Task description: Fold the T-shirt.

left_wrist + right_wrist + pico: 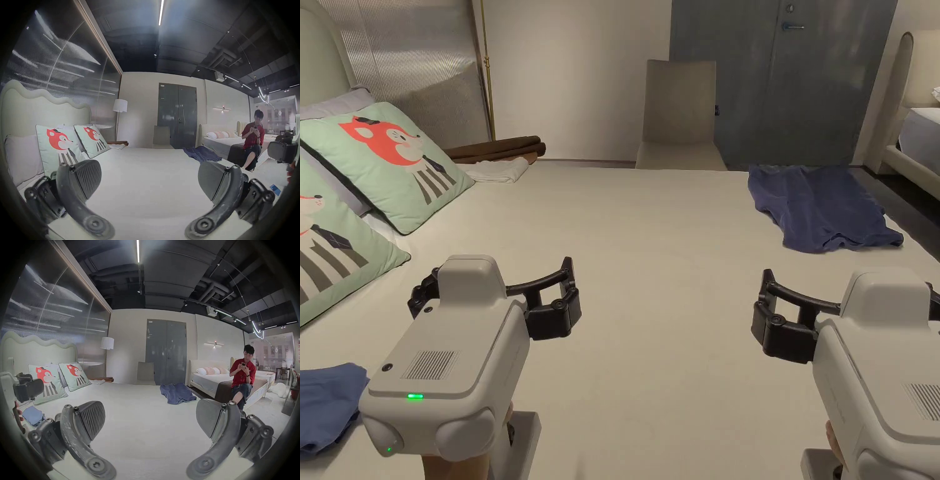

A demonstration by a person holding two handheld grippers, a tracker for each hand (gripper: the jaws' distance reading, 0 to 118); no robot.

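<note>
A dark blue T-shirt (pixel 822 209) lies crumpled on the cream bed (pixel 650 250), at its far right near the edge. It also appears in the left gripper view (pixel 201 153) and the right gripper view (pixel 177 393). My left gripper (pixel 500 275) hovers over the near left of the bed, its jaws wide apart and empty (pixel 150 178). My right gripper (pixel 853 294) hovers at the near right, open and empty as well (pixel 151 418). Both are well short of the T-shirt.
Two fox-print pillows (pixel 394 162) lean at the left. A light blue folded cloth (pixel 328 406) lies at the near left corner. Folded white and brown cloths (pixel 500 162) and a chair (pixel 681 119) are at the far end. A person (pixel 241 379) sits on another bed to the right.
</note>
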